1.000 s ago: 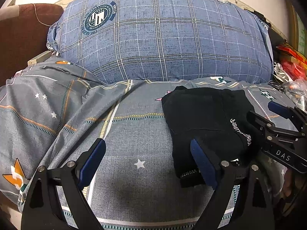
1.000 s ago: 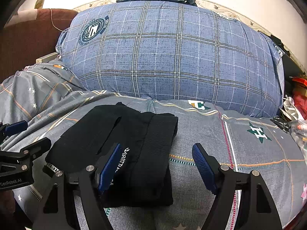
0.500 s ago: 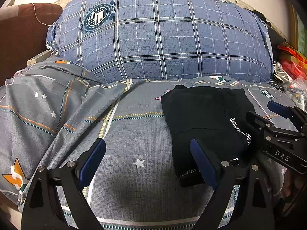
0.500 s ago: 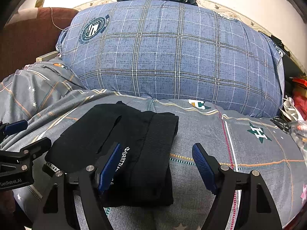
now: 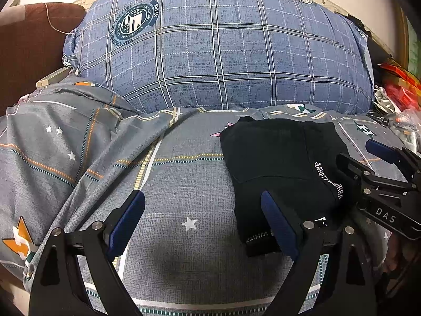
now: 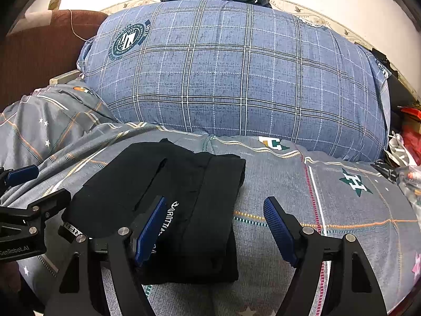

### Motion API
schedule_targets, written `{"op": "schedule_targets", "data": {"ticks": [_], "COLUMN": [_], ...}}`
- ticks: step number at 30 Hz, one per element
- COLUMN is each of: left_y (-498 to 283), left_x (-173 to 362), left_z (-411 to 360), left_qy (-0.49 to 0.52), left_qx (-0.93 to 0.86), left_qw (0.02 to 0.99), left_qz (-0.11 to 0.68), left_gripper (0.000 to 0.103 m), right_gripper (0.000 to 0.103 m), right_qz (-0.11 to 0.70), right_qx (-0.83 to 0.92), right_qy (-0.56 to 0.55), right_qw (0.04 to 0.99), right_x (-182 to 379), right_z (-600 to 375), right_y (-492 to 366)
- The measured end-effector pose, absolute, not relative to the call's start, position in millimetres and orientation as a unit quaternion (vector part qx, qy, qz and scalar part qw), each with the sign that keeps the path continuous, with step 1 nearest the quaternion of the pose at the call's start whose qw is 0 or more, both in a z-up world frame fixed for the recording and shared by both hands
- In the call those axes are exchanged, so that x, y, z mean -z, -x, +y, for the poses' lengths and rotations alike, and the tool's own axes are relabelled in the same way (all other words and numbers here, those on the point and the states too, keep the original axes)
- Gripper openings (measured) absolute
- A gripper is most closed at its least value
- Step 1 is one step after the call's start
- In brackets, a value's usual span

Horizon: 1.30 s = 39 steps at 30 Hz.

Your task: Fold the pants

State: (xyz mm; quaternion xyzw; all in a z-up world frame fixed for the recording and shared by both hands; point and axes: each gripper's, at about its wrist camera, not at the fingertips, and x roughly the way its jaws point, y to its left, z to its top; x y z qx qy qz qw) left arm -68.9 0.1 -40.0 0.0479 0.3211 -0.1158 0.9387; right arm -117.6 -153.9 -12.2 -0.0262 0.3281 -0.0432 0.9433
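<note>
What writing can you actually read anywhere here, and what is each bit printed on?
"DAS": label on the right gripper.
"GenRobot.AI": label on the left gripper.
"WHITE", upside down: band at the near edge of the black pants.
White lettering on the pants, upside down: not clearly readable.
Round crest on the blue pillow: ring text too small; ribbon perhaps "STARS".

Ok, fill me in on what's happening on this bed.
A person is folding pants with a handheld tool in each hand. The black pants already lie as a compact folded bundle on the grey bedsheet, in front of the blue plaid pillow. Both tools are open and grip nothing: the left tool hangs over the sheet at the bundle's left edge, and the right tool straddles its right edge. The fold looks done or nearly so.
</note>
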Motion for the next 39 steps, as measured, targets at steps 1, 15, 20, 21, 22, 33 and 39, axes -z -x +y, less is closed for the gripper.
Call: {"op": "schedule_targets", "data": {"ticks": [1,15,20,21,22,33,39], "left_y": [68.8,65.2,62.0,61.3,60.9,58.1,31.6], "left_x": [40.3,41.8,43.0,43.4,43.7,40.9,7.7], "left_z": [0.5,4.2,7.2,7.6,8.1,7.6,-15.5], "left_qy": [-0.047,-0.038,-0.031,-0.031,-0.03,-0.04,-0.104], "left_qx": [0.115,0.112,0.107,0.104,0.103,0.082,0.085], "left_qw": [0.939,0.936,0.935,0.935,0.934,0.938,0.941], "left_qz": [0.322,0.331,0.337,0.339,0.34,0.334,0.312], "left_gripper": [0.091,0.091,0.091,0.091,0.091,0.091,0.091], "right_gripper": [0.077,0.077,0.077,0.077,0.077,0.077,0.077], "right_qz": [0.328,0.33,0.331,0.331,0.331,0.334,0.339], "right_qx": [0.043,0.038,0.037,0.037,0.036,0.029,0.024], "right_qy": [0.026,0.03,0.03,0.03,0.03,0.013,-0.033], "right_qw": [0.943,0.943,0.942,0.942,0.942,0.942,0.94], "right_x": [12.2,14.5,14.7,14.6,14.9,14.6,9.2], "right_z": [-153.8,-151.6,-151.7,-151.7,-151.6,-155.0,-169.4], "right_y": [117.6,117.7,117.6,117.6,117.7,116.4,95.9]}}
